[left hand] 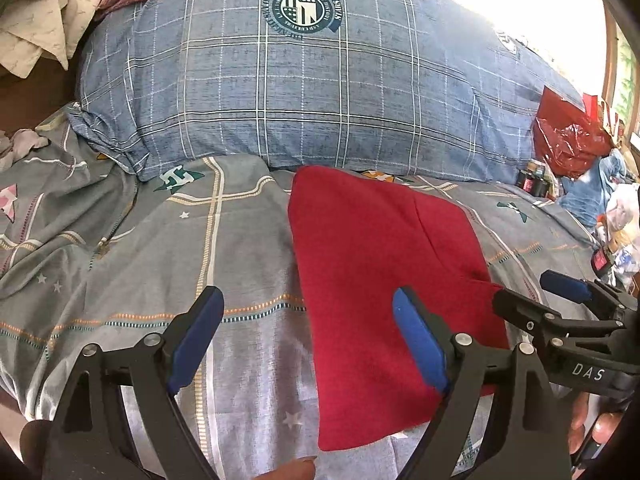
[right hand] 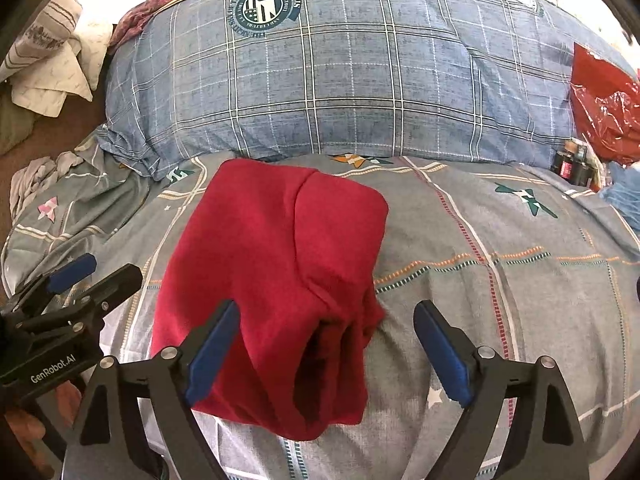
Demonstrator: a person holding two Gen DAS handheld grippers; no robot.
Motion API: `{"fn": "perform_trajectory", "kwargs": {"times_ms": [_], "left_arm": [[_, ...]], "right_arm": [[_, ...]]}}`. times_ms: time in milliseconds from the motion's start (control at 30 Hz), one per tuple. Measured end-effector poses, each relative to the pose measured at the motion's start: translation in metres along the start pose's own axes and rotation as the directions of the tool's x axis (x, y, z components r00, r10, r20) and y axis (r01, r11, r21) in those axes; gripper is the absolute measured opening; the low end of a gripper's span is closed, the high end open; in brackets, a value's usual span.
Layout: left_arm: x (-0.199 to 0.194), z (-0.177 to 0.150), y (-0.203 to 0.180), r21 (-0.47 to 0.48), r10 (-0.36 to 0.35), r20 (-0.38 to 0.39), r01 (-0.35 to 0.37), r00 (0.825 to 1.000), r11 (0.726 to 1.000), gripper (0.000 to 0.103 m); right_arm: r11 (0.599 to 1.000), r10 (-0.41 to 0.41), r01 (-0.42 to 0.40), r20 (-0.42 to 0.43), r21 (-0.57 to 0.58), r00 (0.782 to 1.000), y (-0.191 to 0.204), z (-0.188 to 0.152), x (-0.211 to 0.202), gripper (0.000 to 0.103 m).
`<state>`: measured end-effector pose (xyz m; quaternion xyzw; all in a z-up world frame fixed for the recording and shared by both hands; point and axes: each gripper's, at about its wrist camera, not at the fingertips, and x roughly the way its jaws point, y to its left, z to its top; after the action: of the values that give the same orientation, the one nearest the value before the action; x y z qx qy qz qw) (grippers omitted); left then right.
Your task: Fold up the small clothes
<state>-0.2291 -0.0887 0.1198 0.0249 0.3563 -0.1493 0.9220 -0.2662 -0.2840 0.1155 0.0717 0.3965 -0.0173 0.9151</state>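
Left wrist view: I see my left claw (left hand: 306, 334) spread wide, empty, its right finger over the red fleece garment (left hand: 376, 280), folded to a soft oblong on the grey star-print sheet (left hand: 132, 264). Right wrist view alone shows the garment's dark open hem between my right claw (right hand: 326, 350), also spread, gripping nothing.

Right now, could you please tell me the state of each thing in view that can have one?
red garment: folded, lying on the bedspread, held by neither gripper
left gripper: open, empty
right gripper: open, empty
red plastic bag: crumpled
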Motion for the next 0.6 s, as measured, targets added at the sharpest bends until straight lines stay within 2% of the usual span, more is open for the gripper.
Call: {"fn": "perform_trajectory", "kwargs": {"times_ms": [600], "left_arm": [[0.008,-0.004,0.001,0.008,0.021,-0.025,-0.021,0.999,1.000,0.087]], "right_arm": [[1.000,0.022,-0.022,-0.036,0.008,0.999,0.003,-0.003,0.012,0.090]]}}
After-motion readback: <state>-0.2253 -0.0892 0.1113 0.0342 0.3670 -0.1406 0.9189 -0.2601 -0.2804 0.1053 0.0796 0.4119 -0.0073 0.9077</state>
